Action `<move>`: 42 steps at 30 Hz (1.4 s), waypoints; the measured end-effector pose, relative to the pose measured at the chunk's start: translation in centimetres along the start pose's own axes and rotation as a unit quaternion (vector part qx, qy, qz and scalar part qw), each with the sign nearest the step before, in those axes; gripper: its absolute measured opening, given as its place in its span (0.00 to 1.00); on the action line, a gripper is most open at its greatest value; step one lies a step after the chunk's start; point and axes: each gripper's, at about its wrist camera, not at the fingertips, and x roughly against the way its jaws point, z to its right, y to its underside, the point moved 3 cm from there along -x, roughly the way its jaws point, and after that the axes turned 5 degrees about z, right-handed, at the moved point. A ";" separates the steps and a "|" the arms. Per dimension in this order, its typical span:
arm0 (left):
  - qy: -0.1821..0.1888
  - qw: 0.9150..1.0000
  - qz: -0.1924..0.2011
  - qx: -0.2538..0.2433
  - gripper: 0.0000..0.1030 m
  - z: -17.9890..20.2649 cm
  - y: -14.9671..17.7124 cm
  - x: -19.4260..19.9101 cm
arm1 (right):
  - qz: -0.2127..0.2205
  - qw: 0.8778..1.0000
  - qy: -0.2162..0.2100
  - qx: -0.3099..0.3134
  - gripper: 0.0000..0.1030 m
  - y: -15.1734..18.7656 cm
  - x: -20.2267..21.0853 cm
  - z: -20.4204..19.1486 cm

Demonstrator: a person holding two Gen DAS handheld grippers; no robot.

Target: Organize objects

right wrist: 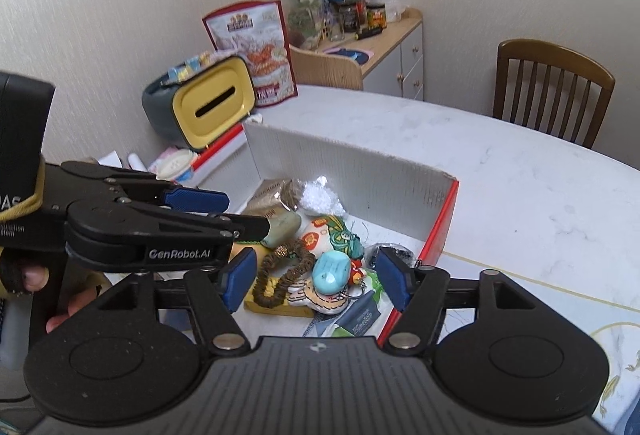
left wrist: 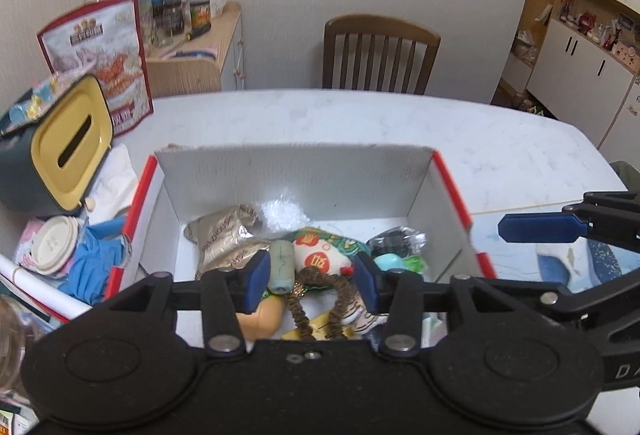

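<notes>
Sorting the cardboard box (left wrist: 296, 171)
Our left gripper (left wrist: 310, 277) and right gripper (right wrist: 316, 279) hover with jaws wide, empty; we should lower squarely over one trinket.

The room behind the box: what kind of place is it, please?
Most likely a dining area in a home. A wooden chair stands at a white marble-look table, white cupboards with shelves of small items line the right side, and a small side cabinet is crowded with jars and a globe.
</notes>
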 end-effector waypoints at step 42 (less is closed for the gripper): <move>-0.067 0.996 0.044 0.034 0.99 2.3 2.7 7.4 | 0.062 0.998 -0.017 0.014 1.00 2.7 8.7 1.4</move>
